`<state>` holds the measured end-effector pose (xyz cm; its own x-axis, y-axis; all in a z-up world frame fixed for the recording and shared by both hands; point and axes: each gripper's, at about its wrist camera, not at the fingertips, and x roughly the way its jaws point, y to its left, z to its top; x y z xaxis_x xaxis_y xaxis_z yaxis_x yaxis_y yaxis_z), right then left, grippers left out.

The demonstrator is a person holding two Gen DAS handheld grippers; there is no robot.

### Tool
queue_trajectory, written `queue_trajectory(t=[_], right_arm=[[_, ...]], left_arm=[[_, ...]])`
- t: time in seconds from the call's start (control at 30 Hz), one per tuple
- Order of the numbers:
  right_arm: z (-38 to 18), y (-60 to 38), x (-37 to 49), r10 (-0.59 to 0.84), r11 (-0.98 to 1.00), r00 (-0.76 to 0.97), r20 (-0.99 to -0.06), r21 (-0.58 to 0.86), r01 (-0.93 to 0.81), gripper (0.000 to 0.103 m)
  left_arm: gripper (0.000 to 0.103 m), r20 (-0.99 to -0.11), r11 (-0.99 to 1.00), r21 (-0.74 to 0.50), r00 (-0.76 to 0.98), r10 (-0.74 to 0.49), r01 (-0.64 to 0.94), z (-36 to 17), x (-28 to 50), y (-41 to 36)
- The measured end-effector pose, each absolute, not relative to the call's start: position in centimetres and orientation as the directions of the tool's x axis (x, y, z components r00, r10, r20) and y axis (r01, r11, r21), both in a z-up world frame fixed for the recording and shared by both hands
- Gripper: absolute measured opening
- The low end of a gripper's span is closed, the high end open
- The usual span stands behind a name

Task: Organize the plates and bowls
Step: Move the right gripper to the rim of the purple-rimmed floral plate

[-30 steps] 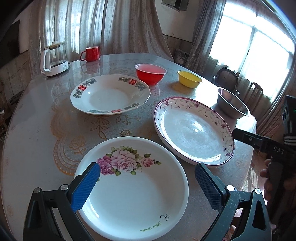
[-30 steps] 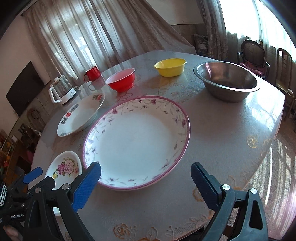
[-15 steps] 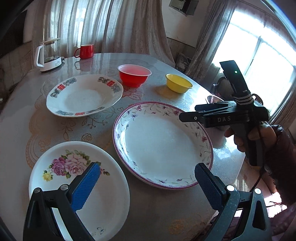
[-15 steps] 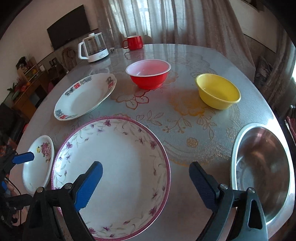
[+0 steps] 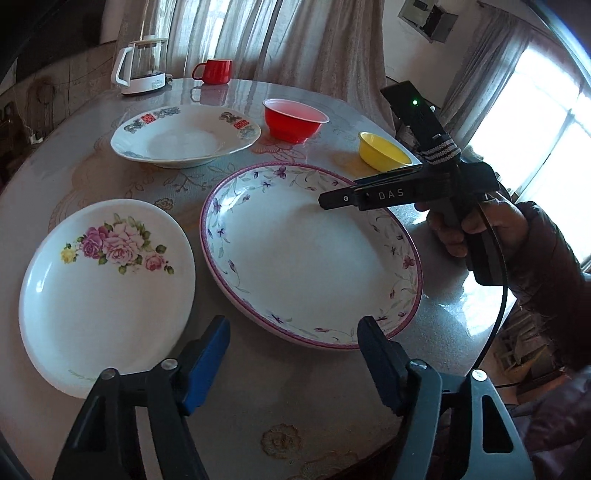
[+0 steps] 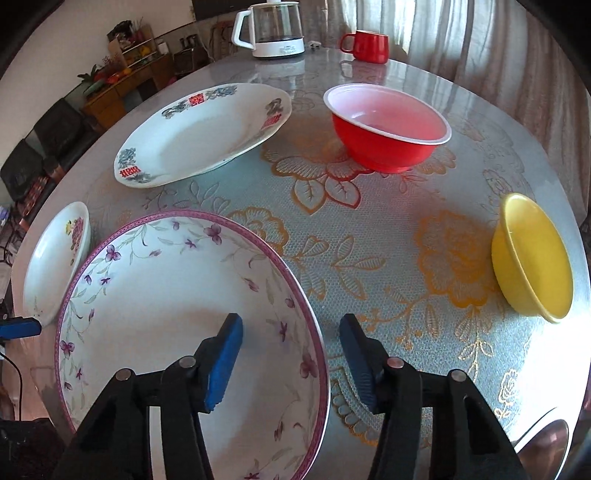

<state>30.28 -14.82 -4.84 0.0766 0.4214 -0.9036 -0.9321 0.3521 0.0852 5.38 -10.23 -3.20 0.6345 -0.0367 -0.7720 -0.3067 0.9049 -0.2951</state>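
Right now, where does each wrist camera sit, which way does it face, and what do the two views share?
Left wrist: behind the left gripper, above the near table edge, looking down across the purple-rimmed plate and rose plate; the person's right hand with its gripper shows; jaws closing, nothing between.
Right wrist: behind the right gripper, straddling that plate's rim, facing the red bowl, yellow bowl, kettle; jaws closing.
Shared: all three plates, both bowls, red mug, kettle.

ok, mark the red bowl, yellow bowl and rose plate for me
red bowl [image 6: 388, 118]: right wrist view, inner wall.
yellow bowl [image 6: 532, 258]: right wrist view, inside surface.
rose plate [image 5: 107, 295]: left wrist view, bare centre.
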Motion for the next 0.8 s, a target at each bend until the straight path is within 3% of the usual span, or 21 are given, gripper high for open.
queue_trajectory(t=[0.03,0.3,0.8], right_arm=[[-4.8,-14.6,30.2,0.424,0.334,0.064,-0.903,0.089,-0.938,0.045],[-4.7,-14.8,30.7,0.42,0.282,0.052,-0.906,0.075,-0.956,0.036],[-4.6,-17.5,30.8,0.402,0.327,0.082,-0.912,0.059,-0.943,0.03]], left_arm=[[0.066,-0.772,0.899,-0.305,0.634,-0.04,-0.315,-3.5,5.5,-10.3],[0.057,-0.767,0.875,-0.329,0.641,-0.028,-0.355,-4.8,6.3,-10.9],[0.055,-0.805,0.875,-0.232,0.589,0.073,-0.425,-4.7,8.8,-10.1]])
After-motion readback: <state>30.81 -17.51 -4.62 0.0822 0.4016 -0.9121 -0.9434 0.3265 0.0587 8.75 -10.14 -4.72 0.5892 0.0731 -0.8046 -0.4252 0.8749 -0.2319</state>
